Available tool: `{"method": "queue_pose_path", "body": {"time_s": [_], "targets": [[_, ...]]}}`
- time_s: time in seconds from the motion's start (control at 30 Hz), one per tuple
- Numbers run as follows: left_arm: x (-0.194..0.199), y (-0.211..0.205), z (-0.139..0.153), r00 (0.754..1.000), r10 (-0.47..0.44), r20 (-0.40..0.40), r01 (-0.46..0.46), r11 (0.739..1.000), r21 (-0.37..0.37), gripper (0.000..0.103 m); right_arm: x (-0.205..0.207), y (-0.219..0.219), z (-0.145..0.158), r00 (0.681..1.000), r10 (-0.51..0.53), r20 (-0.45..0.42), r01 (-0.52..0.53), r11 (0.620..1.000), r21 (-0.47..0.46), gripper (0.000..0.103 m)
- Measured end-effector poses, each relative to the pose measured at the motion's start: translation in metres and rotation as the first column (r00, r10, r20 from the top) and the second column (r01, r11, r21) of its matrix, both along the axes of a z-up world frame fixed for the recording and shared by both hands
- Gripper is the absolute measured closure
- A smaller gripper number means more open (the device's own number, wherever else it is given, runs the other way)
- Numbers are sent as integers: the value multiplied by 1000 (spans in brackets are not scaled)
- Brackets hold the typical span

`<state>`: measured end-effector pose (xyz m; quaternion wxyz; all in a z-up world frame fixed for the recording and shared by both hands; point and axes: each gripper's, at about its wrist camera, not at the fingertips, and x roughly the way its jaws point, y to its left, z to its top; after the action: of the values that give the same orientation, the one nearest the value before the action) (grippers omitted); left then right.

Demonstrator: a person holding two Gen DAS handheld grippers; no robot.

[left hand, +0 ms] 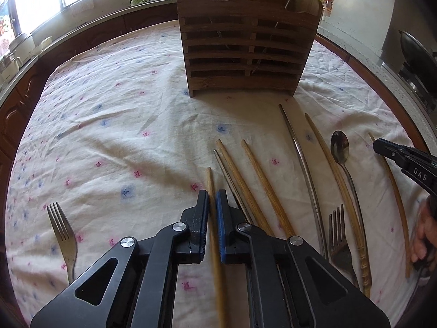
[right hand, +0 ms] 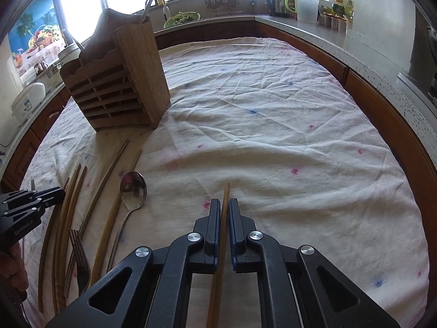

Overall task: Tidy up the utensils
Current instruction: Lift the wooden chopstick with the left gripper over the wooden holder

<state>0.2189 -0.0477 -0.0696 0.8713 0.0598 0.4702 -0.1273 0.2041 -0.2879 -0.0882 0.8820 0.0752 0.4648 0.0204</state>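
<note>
Left wrist view: wooden holder [left hand: 245, 46] upright on clothed desk [left hand: 123, 125], utensils inside, left claw [left hand: 212, 205] and right claw [right hand: 224, 213] each clamping a wooden chopstick [left hand: 211, 191], kitchen counter [right hand: 355, 43] behind.

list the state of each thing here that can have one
left gripper: shut on a wooden chopstick
right gripper: shut on another wooden chopstick
wooden utensil holder: upright, some utensils already inside
spoon: lying flat on the tablecloth, bowl up
left fork: lying flat, apart from the rest
</note>
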Motion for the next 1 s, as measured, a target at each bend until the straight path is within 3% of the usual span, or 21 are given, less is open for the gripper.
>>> {"method": "queue_pose_path", "body": {"time_s": [0.33,0.73,1.0], "targets": [[-29,21,28,999,-13,30,16,994,-108,98,-23,5,51,993,18,113,-28,996,90,98],[-63,51,108,981,14,193,38,964,-263,98,-39,23,115,963,45,267,-77,991,113,98],[-77,69,146,958,54,282,40,947,-319,98,-47,24,155,928,44,369,-97,987,127,98]]}}
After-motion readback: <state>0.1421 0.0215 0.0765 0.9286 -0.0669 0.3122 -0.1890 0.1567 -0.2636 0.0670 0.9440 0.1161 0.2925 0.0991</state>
